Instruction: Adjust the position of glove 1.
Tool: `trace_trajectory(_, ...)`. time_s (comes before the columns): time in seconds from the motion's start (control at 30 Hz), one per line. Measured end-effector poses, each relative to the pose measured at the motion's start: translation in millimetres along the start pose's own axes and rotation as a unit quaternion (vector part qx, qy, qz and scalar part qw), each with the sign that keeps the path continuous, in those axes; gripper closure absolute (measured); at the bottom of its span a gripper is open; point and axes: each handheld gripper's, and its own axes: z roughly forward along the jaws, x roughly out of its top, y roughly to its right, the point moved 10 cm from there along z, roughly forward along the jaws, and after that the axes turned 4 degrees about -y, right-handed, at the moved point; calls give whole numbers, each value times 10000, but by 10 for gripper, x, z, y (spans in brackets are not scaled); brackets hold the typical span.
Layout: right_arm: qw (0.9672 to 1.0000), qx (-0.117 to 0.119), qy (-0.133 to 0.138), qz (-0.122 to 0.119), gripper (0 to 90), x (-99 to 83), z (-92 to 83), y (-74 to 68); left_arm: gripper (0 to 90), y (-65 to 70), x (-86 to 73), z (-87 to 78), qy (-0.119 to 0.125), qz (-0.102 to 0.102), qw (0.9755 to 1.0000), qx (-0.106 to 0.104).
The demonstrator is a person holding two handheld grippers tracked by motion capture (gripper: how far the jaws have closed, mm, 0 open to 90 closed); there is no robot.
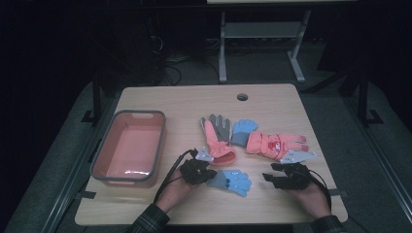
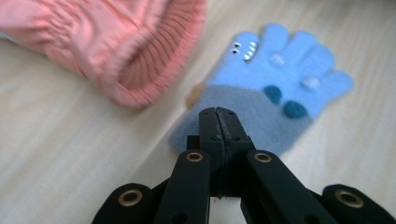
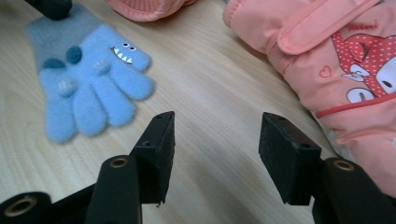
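Note:
A small light-blue knit glove (image 1: 232, 181) (image 2: 280, 70) (image 3: 88, 79) with a grey cuff and a monster face lies flat near the table's front edge. My left gripper (image 1: 210, 174) (image 2: 218, 114) has its jaws closed together on the grey cuff, pinching it. Open and holding nothing, my right gripper (image 1: 272, 171) (image 3: 217, 140) rests low over bare wood to the right of that glove. A pink ski glove (image 1: 274, 143) (image 3: 336, 60) lies just beyond it. A second pink ski glove (image 1: 218, 141) (image 2: 116, 51) lies by the left gripper, cuff toward it.
A pink bin with a grey rim (image 1: 127, 113) stands empty at the table's left. Another blue glove (image 1: 243, 128) lies between the two pink ones. A cable hole (image 1: 242, 96) sits near the far edge. A desk frame (image 1: 262, 43) stands behind the table.

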Motion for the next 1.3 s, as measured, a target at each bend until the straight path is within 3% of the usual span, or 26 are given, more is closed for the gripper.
trace_trajectory(0.07,10000,41,-18,-35,504,-1,-1,-29,893,44,-46,-28,-2,-24,10000,-63)
trace_trajectory(0.23,9983,577,5,-126,802,29,-14,-224,893,130,-151,-89,-24,3,9999,-170)
trace_trajectory(0.37,9967,738,-4,-353,882,64,5,-399,893,234,-197,-113,-19,18,9996,-295)
trace_trajectory(0.53,9941,888,-86,-616,881,106,108,-594,893,390,-219,-113,-20,81,9989,-464)
trace_trajectory(0.77,9950,816,-97,-562,849,112,120,-562,892,515,-193,-87,38,145,9980,-619)
trace_trajectory(1.0,9954,797,-31,-531,783,126,109,-513,772,340,-167,-190,235,136,9990,-354)
trace_trajectory(1.13,9954,816,7,-494,761,157,106,-496,607,164,-186,-239,353,42,9993,-92)
trace_trajectory(1.3,9958,805,94,-430,714,239,69,-445,403,4,-293,-219,226,248,9994,126)
